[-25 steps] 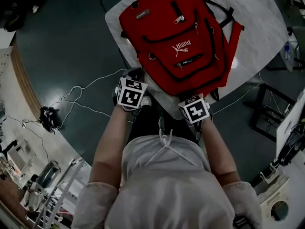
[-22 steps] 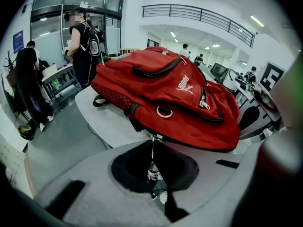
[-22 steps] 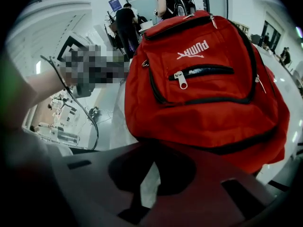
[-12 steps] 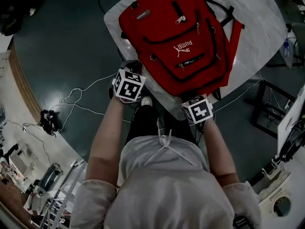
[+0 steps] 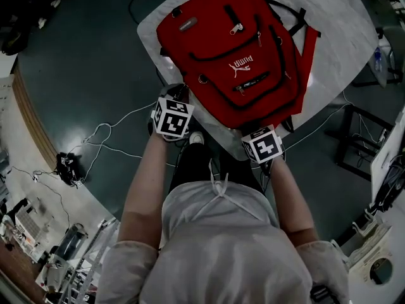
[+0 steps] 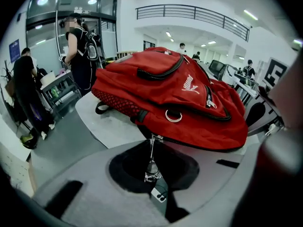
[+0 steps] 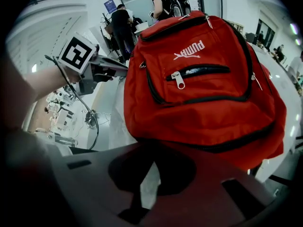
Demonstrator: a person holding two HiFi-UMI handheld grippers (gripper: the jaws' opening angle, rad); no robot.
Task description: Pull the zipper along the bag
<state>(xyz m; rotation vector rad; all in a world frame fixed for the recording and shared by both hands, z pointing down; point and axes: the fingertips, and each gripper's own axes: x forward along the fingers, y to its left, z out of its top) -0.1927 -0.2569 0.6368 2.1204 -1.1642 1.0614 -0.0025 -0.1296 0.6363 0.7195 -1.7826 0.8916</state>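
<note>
The red backpack (image 7: 208, 108) has the word PUMA (image 7: 191, 48) in white letters on its front, just above the small pocket zipper (image 7: 199, 71). The letters look flipped. A white jumping cat logo (image 7: 179, 56) sits right beside the word. The grey tag (image 5: 188, 23) further up from that zipper is too small to read.

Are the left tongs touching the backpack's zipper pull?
Touching. The left gripper view shows the left tongs shut on the zipper pull, which runs out from the red backpack.
</note>
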